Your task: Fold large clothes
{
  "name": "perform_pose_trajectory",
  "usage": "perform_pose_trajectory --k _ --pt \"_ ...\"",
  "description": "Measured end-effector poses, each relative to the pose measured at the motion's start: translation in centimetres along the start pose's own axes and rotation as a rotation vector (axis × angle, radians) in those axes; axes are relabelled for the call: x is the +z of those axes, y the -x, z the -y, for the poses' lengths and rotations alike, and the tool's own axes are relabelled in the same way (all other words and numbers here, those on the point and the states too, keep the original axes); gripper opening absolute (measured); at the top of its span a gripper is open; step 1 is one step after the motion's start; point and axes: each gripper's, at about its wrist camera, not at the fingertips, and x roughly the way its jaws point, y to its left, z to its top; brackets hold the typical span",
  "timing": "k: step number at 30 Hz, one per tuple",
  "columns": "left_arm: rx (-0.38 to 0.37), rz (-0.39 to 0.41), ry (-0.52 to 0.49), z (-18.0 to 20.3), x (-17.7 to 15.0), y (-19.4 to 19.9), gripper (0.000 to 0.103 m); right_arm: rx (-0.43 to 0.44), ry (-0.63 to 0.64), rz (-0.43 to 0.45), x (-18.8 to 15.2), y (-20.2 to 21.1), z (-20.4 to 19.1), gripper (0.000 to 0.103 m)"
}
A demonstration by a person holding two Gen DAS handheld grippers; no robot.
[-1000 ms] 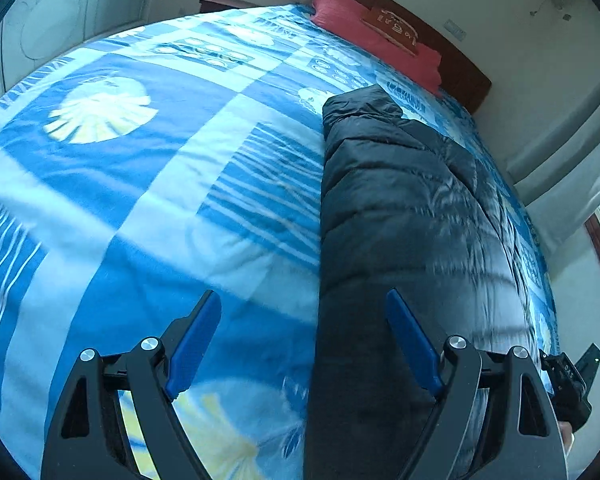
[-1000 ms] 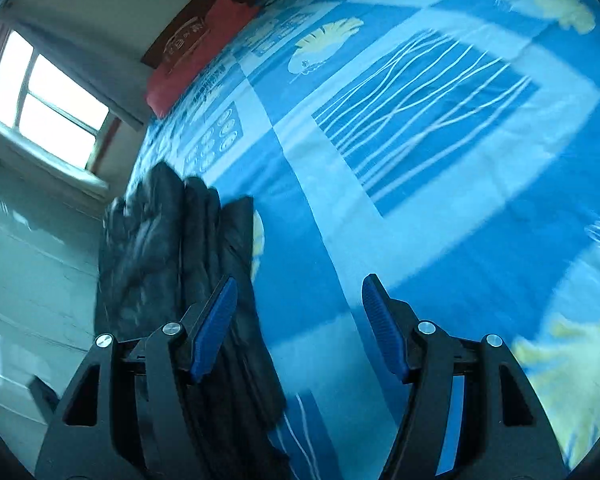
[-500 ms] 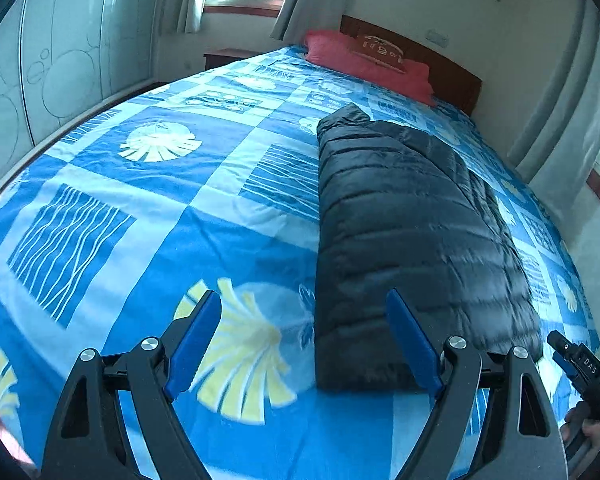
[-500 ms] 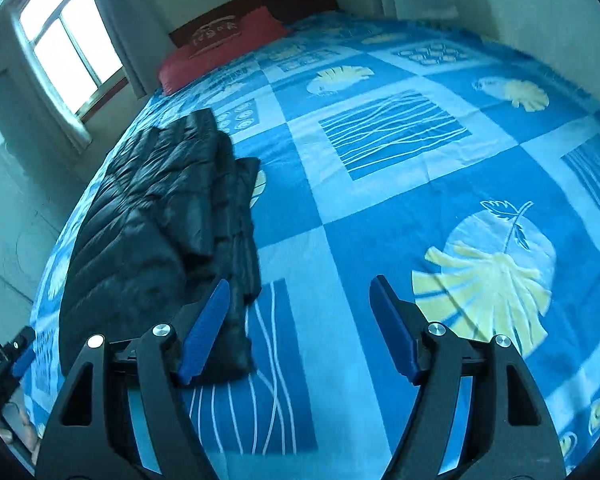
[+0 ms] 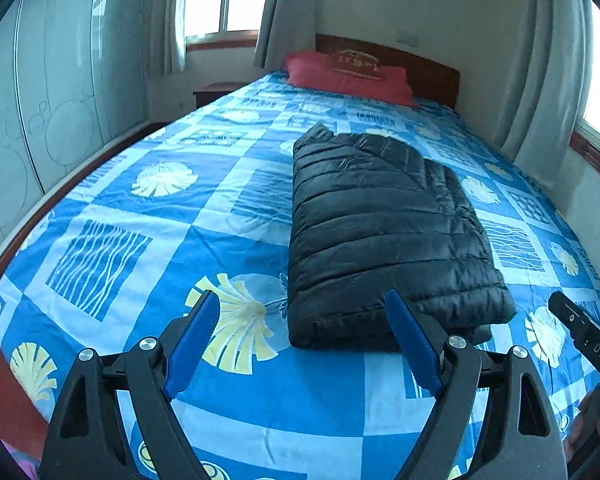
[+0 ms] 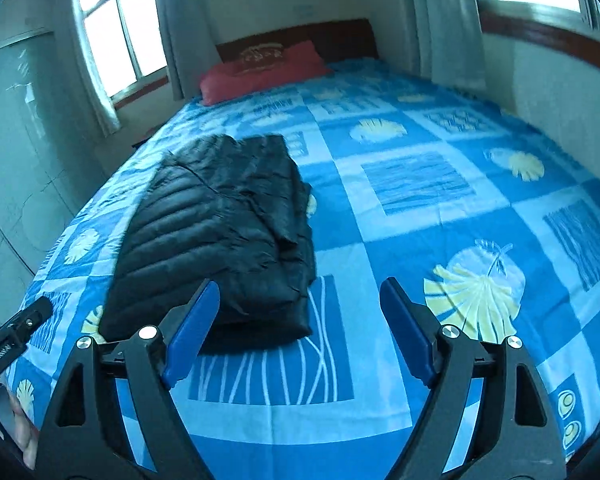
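Note:
A black quilted puffer jacket (image 5: 384,228) lies folded into a long rectangle on the blue patterned bedspread (image 5: 148,240); the right wrist view shows the jacket (image 6: 220,232) left of centre with loose layers along its right edge. My left gripper (image 5: 302,316) hangs open above the bed, short of the jacket's near end, with nothing between its blue pads. My right gripper (image 6: 300,306) is apart from the jacket's near right corner, its jaws opening and empty. The other gripper's tip (image 5: 584,336) shows at the left view's right edge.
A red pillow (image 5: 348,76) lies against the dark wooden headboard (image 5: 428,68). Windows with grey curtains (image 5: 540,64) stand behind and to the right of the bed. A pale wardrobe (image 5: 40,100) runs along the left wall. A hand (image 6: 20,428) holds the other gripper at lower left.
Both grippers pulled back and up from the jacket and rolled level, so the whole bed and room now show. The right gripper's jaws stand wider apart than a second ago.

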Motion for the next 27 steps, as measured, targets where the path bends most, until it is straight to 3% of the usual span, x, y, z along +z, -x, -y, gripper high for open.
perform_pose_trajectory --k 11,27 --pt "0.003 0.049 -0.012 0.9 -0.1 2.0 0.084 0.046 0.080 0.057 0.1 3.2 -3.4 0.084" --pt "-0.023 0.057 -0.020 1.2 -0.4 2.9 0.084 0.062 0.095 0.058 -0.2 3.3 -4.3 0.084"
